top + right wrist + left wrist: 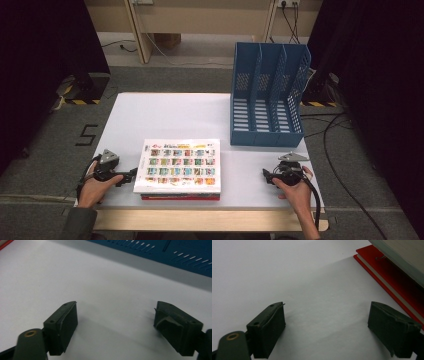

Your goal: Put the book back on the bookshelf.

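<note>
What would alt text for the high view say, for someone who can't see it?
A person's hands hold two open grippers on a white table, the left gripper just beside a stack of books, the right gripper apart. A blue file rack stands upright at the far right.

Bench (165, 112): carries everything; the person's hands come in over its near edge.
Book stack: a top book (179, 165) lies flat on a lower book (180, 197), at the near middle of the bench, close to the near edge.
File rack (267, 95): stands upright at the far right of the bench, behind and right of the stack, well apart from it.
Left claw (133, 173): just left of the stack, level with the near half of its left side, pointing toward it; in the left gripper view the lower book (392, 287) lies ahead to the right.
Right claw (265, 175): well right of the stack, in front of the rack's near end; bare bench between.
</note>
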{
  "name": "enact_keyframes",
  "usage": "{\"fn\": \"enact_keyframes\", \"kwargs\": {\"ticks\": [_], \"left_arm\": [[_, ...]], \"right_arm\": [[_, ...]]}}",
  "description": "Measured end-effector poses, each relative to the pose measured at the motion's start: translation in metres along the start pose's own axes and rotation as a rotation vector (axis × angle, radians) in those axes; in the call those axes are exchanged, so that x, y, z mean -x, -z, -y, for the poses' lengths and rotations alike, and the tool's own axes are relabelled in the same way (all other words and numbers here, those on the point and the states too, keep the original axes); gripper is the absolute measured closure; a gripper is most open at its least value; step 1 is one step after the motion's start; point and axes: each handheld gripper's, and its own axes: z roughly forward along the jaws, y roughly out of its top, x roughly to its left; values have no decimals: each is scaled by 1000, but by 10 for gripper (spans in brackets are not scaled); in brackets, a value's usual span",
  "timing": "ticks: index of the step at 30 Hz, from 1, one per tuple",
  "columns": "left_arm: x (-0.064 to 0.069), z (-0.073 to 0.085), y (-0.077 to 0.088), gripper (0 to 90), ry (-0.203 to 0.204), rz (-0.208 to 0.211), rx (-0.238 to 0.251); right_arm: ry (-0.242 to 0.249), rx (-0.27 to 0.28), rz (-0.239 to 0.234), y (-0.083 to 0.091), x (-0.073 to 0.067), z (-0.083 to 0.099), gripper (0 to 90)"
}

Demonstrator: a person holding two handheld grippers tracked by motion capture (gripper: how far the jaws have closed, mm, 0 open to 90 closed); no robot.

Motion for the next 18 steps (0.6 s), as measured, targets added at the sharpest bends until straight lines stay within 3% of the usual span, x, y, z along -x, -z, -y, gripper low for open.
{"fn": "enact_keyframes", "kwargs": {"ticks": [6,11,14,17,18], "left_arm": [[2,0,2,149,12,-11,-3],[6,1,8,150,32,-12,18],[2,-1,17,151,93,-7,73],[3,-1,20,151,108,-2,80],[3,-2,22,151,112,3,85]], "right_arm": [[-12,48,-41,7,-2,-2,182],[11,79,-81,14,-10,-4,165],[12,91,-107,16,-14,-5,167],[16,97,-118,17,-19,-6,167],[43,100,-126,19,-25,-9,168]]}}
